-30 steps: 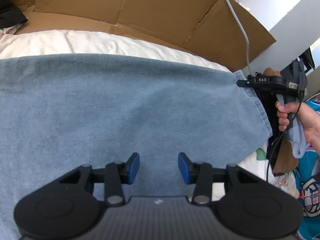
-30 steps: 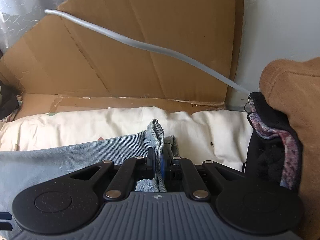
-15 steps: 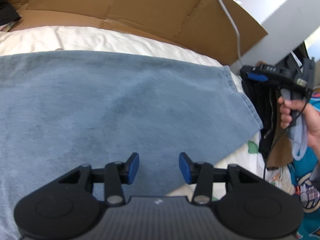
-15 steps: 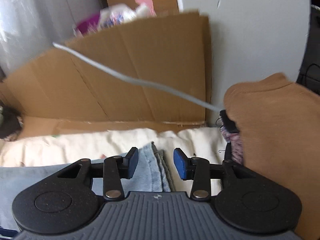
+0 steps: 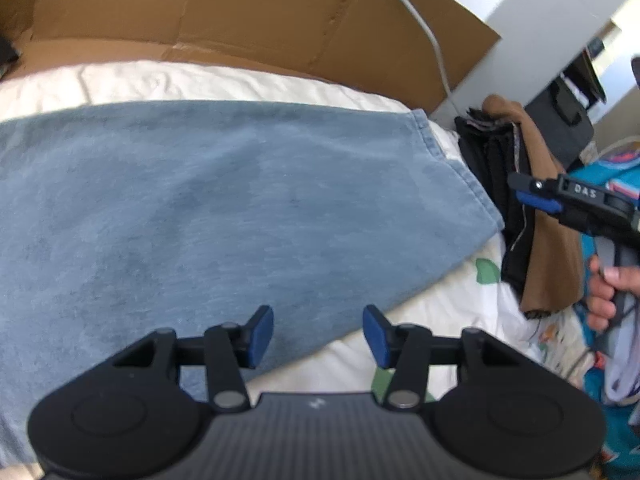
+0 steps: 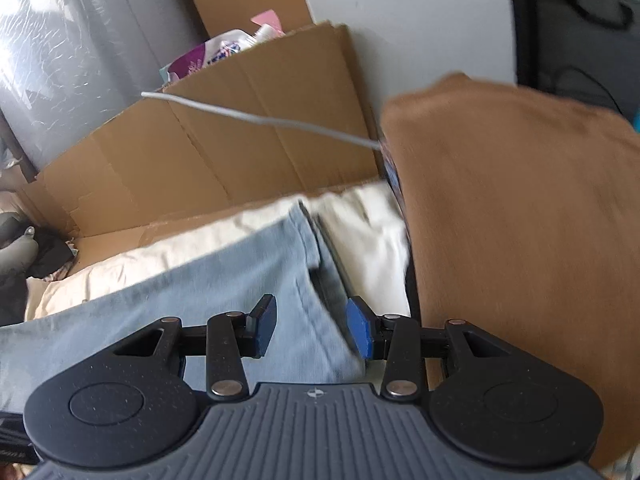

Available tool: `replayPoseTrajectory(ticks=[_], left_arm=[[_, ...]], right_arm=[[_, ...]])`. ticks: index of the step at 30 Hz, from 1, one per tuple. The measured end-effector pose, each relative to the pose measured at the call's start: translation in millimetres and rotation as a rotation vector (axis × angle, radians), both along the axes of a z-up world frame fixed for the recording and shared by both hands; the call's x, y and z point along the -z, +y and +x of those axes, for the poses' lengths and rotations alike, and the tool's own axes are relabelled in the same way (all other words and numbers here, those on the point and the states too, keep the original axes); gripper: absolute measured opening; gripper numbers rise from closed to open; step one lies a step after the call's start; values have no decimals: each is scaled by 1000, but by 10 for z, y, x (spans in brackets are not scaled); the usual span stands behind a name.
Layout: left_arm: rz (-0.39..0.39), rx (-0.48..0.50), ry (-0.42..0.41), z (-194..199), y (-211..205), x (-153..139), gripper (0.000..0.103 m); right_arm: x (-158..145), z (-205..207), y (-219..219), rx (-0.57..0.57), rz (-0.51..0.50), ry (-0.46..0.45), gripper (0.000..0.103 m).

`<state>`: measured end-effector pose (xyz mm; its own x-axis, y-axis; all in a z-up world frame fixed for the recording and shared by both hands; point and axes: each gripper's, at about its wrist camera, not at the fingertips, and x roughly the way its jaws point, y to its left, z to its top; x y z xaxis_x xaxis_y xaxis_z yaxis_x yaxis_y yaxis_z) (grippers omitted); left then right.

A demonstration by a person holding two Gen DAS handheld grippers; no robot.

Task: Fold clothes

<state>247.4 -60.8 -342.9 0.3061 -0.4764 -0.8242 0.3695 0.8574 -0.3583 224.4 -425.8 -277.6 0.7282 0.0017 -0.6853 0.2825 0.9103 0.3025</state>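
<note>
- One blue denim garment (image 5: 224, 208) lies spread flat on the cream bedding (image 5: 224, 80); it serves as the landmark below.
- Flattened cardboard (image 5: 248, 8) stands behind the denim garment, beyond the strip of bedding.
- Folded brown cloth (image 6: 520, 216) tops a stack of dark clothes (image 5: 492, 168) just beside the garment's hemmed right edge.
- Left gripper (image 5: 318, 336): jaws spread wide, holding nothing, hovering over the garment's near edge; one blue pad is above denim, the other above bedding.
- Right gripper (image 6: 312, 330): jaws spread wide, holding nothing, above the garment's hemmed corner, with the brown cloth close on its right.
- Grey cable (image 6: 256, 118) runs across the cardboard behind the garment.
</note>
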Motion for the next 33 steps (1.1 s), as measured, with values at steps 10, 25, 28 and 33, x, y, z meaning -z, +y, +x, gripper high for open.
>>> replayPoseTrajectory(ticks=[10,25,28,33], left_arm=[[147,166,-66,-97,-488,-260,57],[228,266,-145,-24,-1197,-154,66],[234,275,-162,-24,-1280,-75,69],[260,314,-202,-40,-1443,21,69]], right_arm=[[431,-464,128,80,178,9,46],[871,-294,29,126,446,-60,5],[811,-299,-41,120,470,-100,3],[697,-250,-85,110,454,-126,2]])
